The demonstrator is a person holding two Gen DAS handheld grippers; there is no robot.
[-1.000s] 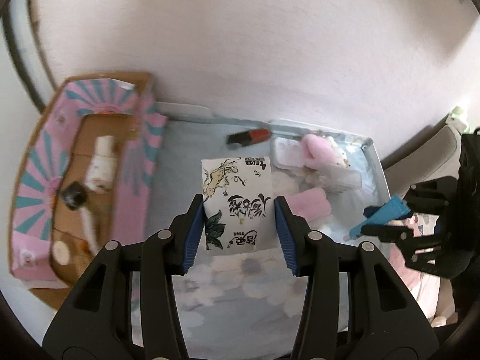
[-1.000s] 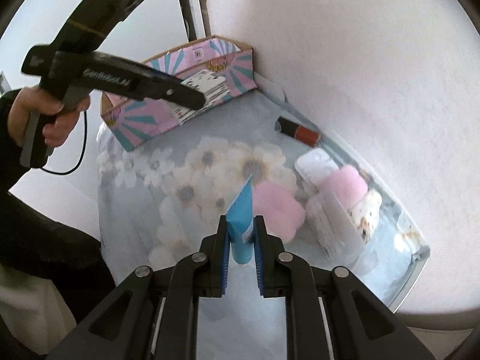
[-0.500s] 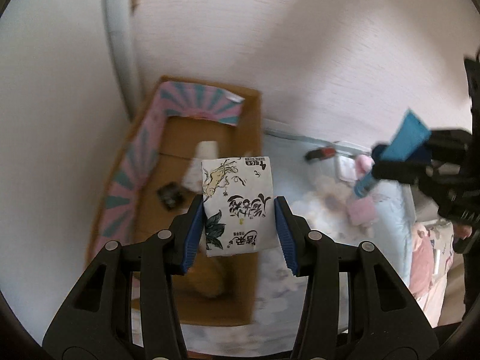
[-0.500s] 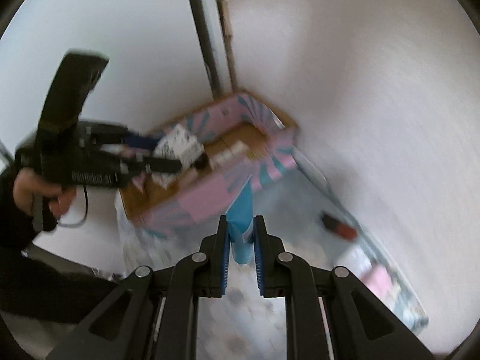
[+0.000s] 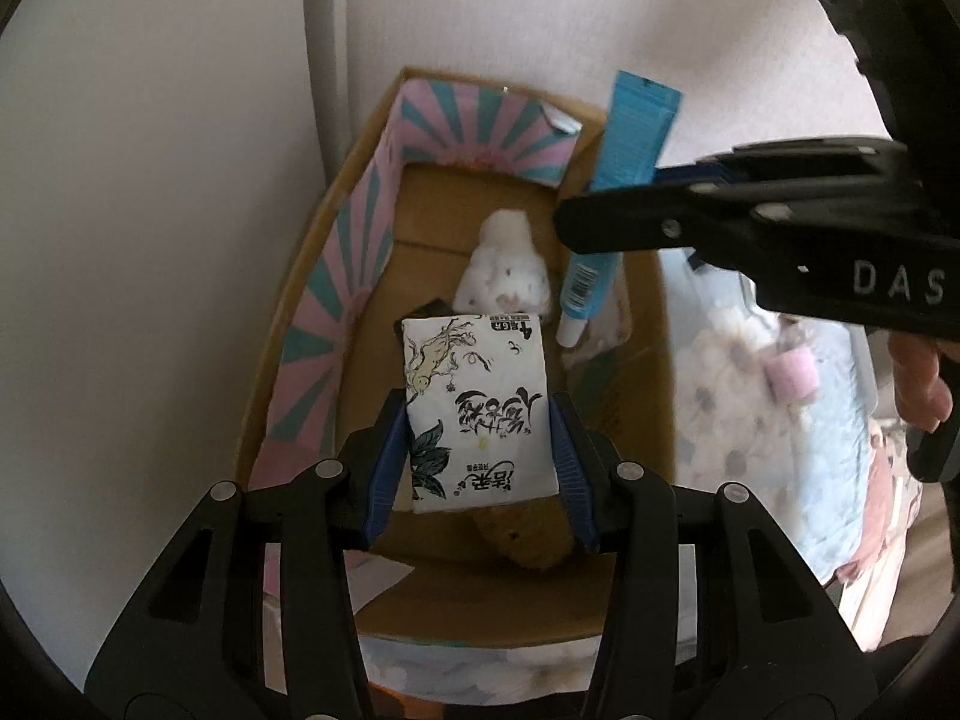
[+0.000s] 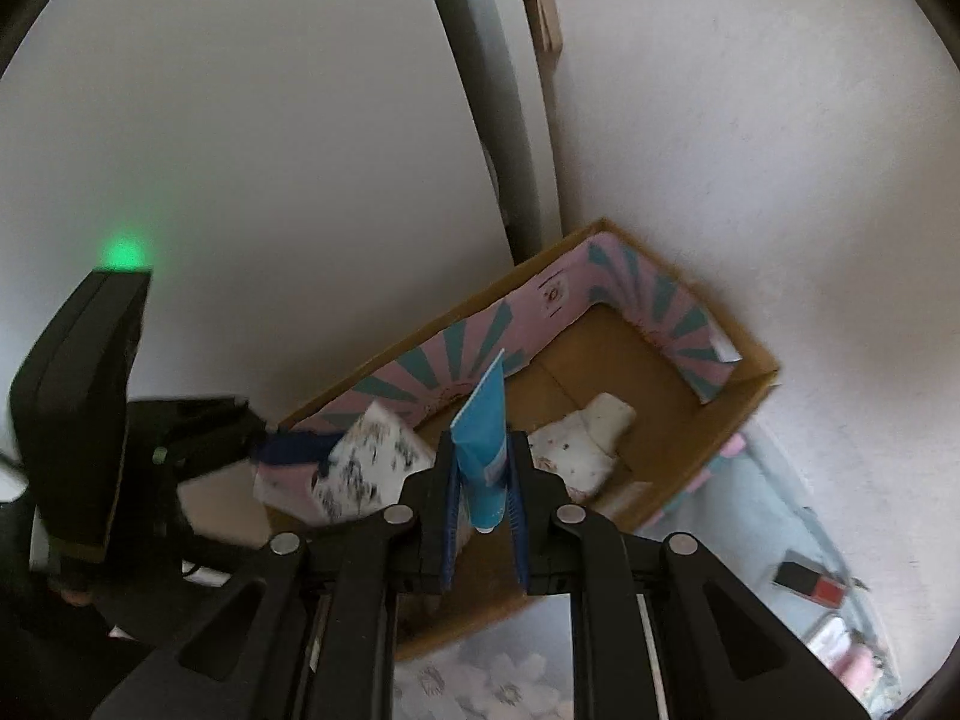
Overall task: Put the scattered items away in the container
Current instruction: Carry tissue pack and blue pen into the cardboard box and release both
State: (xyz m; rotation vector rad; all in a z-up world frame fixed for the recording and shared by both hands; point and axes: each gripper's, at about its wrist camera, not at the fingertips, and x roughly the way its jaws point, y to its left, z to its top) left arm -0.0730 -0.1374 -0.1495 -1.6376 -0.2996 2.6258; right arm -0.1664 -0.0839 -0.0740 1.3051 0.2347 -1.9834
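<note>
Both grippers are over the cardboard box [image 5: 642,324] now, the one lined with pink and teal sunburst panels, sitting against the wall at the end of the floral cloth [image 5: 750,396]. The left gripper [image 5: 480,456] is clamped on the white tissue pack [image 5: 477,408] with its black lettering, the pack held flat between the blue pads [image 5: 393,462] above the near half of the box. The right gripper [image 6: 483,492] is clenched tight on the blue tube [image 6: 483,438], crimped end up, white cap down, hanging over the box's right wall. Down inside, a white spotted bundle [image 5: 504,270] lies on the cardboard floor toward the far end. A red and black item [image 6: 810,582] lies out on the cloth by the wall.
</note>
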